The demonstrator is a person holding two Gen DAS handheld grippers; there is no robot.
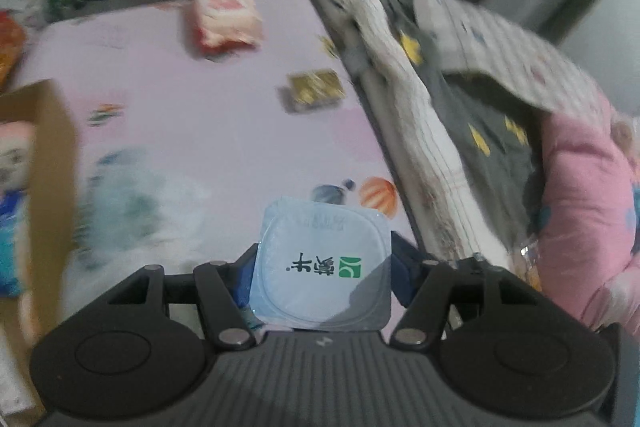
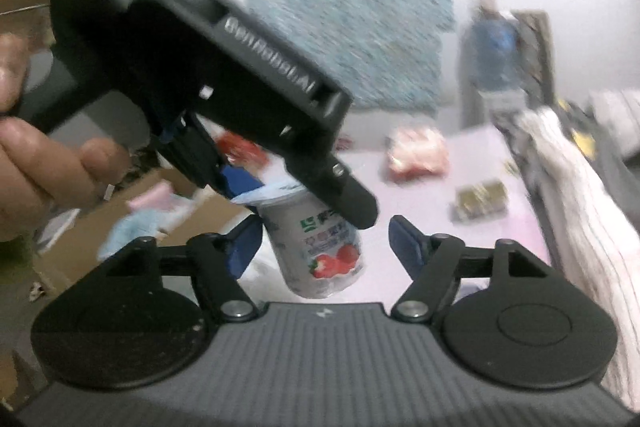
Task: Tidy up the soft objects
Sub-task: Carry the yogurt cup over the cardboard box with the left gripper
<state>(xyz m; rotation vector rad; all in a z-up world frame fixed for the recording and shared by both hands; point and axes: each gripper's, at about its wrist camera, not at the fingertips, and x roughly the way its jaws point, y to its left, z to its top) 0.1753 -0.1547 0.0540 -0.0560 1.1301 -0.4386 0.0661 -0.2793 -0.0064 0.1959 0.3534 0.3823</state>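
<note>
Your left gripper point(image 1: 324, 267) holds a yogurt cup point(image 1: 322, 267) above the pink counter point(image 1: 208, 87), its fingers point(image 1: 402, 273) closed on the cup's sides. From the right wrist view the cup point(image 2: 320, 247) hangs tilted, foil lid up toward the left gripper point(image 2: 288, 195), base down and toward the camera, strawberry label facing out. Your right gripper point(image 2: 324, 247) sits just beneath it, blue fingers point(image 2: 406, 247) spread wide to either side, not touching. A red-and-white packet point(image 1: 224, 17) and a small gold box point(image 1: 314, 91) lie farther back on the counter. A cardboard box point(image 1: 48, 155) holding soft packs stands at its left edge; rumpled bedding point(image 1: 460, 99) and a pink quilt point(image 1: 588, 219) crowd the right side.
</note>
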